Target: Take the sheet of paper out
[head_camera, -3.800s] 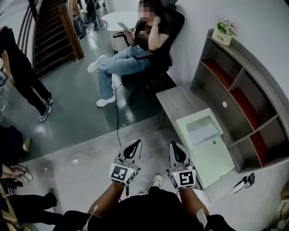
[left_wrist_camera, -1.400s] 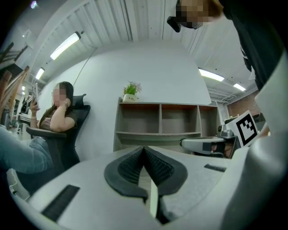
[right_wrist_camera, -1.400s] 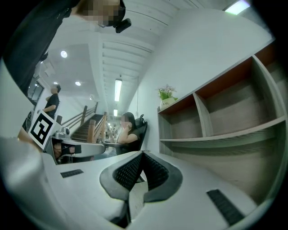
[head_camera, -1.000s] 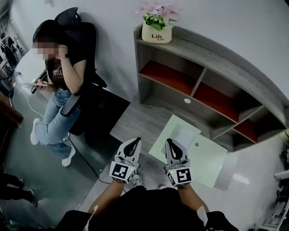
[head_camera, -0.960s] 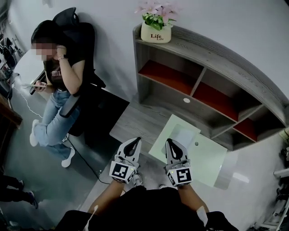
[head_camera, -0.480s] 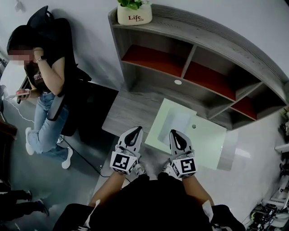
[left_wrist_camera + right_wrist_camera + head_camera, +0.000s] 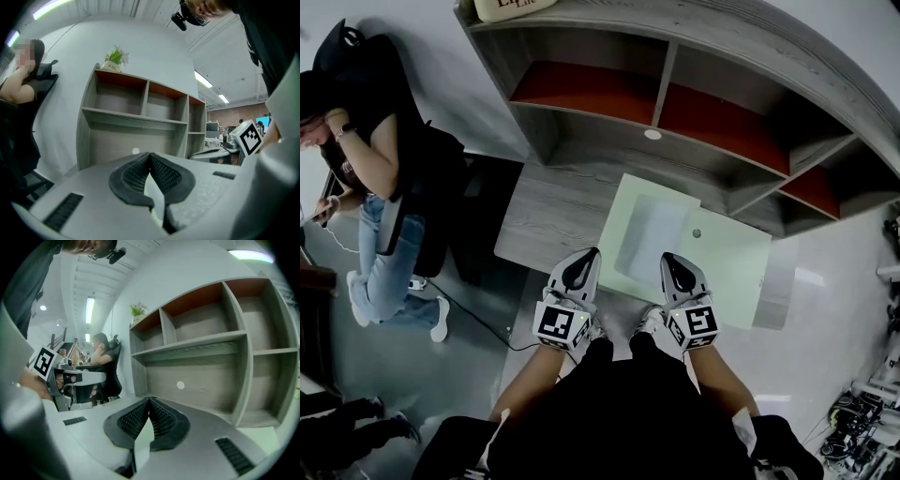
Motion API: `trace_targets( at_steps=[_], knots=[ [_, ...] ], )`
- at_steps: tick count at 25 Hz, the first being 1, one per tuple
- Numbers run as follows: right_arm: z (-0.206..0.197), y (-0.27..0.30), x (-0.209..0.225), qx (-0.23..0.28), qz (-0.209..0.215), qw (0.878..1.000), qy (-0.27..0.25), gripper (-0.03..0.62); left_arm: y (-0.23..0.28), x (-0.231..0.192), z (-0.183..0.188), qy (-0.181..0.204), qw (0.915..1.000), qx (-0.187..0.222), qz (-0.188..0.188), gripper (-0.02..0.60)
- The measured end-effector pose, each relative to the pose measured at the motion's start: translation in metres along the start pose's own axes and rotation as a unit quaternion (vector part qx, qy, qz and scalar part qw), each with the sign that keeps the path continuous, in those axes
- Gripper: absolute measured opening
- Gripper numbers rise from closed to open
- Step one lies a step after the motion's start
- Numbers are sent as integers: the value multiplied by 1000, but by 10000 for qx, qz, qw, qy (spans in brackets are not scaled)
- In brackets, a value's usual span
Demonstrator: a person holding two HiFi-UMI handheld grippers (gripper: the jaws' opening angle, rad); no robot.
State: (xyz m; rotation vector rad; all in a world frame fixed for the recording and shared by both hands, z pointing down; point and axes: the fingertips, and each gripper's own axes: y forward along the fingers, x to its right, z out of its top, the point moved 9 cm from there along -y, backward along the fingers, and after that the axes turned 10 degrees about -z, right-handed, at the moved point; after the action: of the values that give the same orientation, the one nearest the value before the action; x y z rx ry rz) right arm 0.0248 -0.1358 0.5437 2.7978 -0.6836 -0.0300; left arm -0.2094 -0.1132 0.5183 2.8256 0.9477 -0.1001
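Paper sheet [image 7: 659, 240] lies flat at the left end of a pale green folder [image 7: 733, 281]; I cannot tell if it is on top or tucked inside; the folder rests on the grey tabletop [image 7: 551, 211], just in front of the big grey shelf [image 7: 731, 66] with red-brown boards inside; a small white dot [image 7: 652, 134] sits on the tabletop close to the shelf.

My left gripper [image 7: 592, 252] is closed; its two dark pads meet at the tip with nothing between them; from above it shows by the front edge of the tabletop, just left of the folder. My right gripper [image 7: 667, 256] is closed too and holds nothing; it shows over the near edge of the folder, close to the sheet; both point toward the shelf.

A flower pot [image 7: 114, 58] stands on top of the shelf at its left end; a person [image 7: 356, 159] sits in a black chair [image 7: 441, 169] to the left of the tabletop.
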Motion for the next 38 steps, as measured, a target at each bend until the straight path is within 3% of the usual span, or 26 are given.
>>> trace_targets(
  at_steps=[5, 10, 17, 23, 26, 31, 38],
  knots=[
    [-43, 0, 27, -843, -202, 9960, 214, 23, 10, -1, -14, -31, 9998, -214, -50, 6],
    [-83, 4, 51, -1618, -410, 9834, 712, 22, 12, -4, -26, 20, 9990, -444, -72, 7],
    [-111, 17, 66, -2417, -242, 9638, 1096, 23, 14, -4, -37, -44, 9976, -683, -66, 6],
    [-124, 33, 74, -2814, -76, 9501, 1345, 26, 20, -2, -41, -60, 9971, -750, -89, 8],
    [-131, 41, 75, -2996, 42, 9411, 1570, 89, 23, -2, -41, -55, 9971, -758, -89, 6],
    [-141, 52, 76, -3210, 106, 9274, 1919, 137, 25, -4, -41, -86, 9971, -746, -78, 6],
    [-144, 64, 73, -3335, 105, 9198, 2063, 152, 22, -6, -44, -113, 9966, -813, -34, 8]
  ],
)
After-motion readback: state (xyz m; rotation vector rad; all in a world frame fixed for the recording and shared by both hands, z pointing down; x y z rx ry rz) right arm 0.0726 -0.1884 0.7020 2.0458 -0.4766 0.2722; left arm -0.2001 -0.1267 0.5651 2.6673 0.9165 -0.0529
